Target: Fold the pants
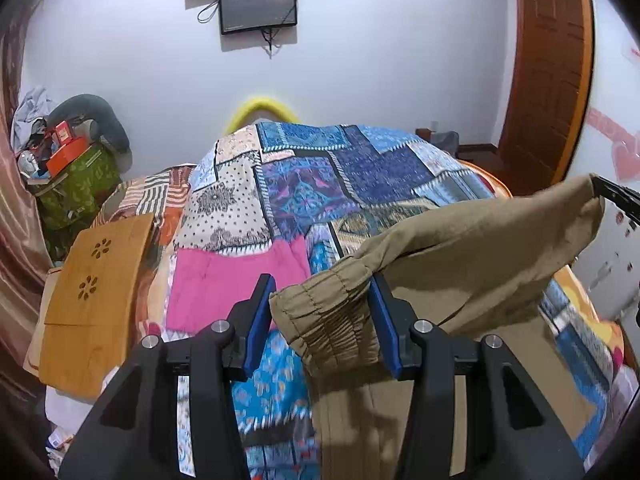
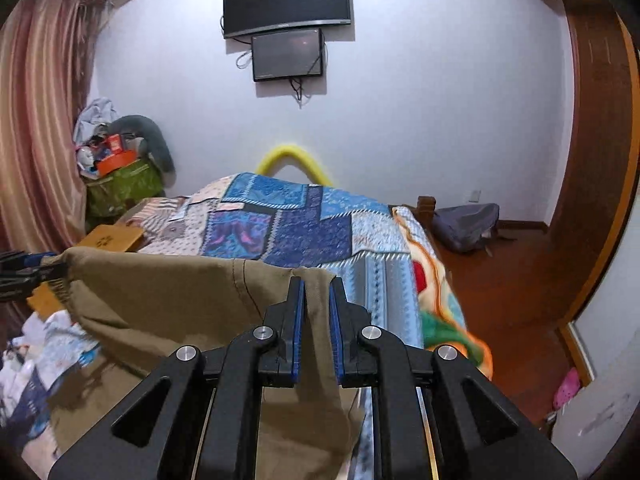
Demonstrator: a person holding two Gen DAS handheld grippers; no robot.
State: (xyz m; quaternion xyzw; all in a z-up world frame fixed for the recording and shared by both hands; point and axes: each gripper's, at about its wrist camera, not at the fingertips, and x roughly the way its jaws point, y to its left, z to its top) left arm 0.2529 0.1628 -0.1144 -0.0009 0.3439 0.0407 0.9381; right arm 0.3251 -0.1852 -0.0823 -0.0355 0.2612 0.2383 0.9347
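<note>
Holding the khaki cotton pants [image 1: 472, 240] stretched in the air above the bed with its patchwork blue quilt [image 1: 320, 184], the two hands have an end each. Left of the quilt's middle, the left gripper [image 1: 322, 312] stands half spread, its blue pads packed with the gathered elastic waistband. Right of that, the right gripper [image 2: 318, 320] is pressed nearly together, pinching a thin fold of the khaki cloth. To do this well, I'd judge both ends should stay level and taut so the cloth lies flat on the quilt without creases. Far left of the quilt, a green patterned fabric bin [image 2: 120, 184] is heaped with orange boxes [image 2: 118, 160] and loose clutter.
</note>
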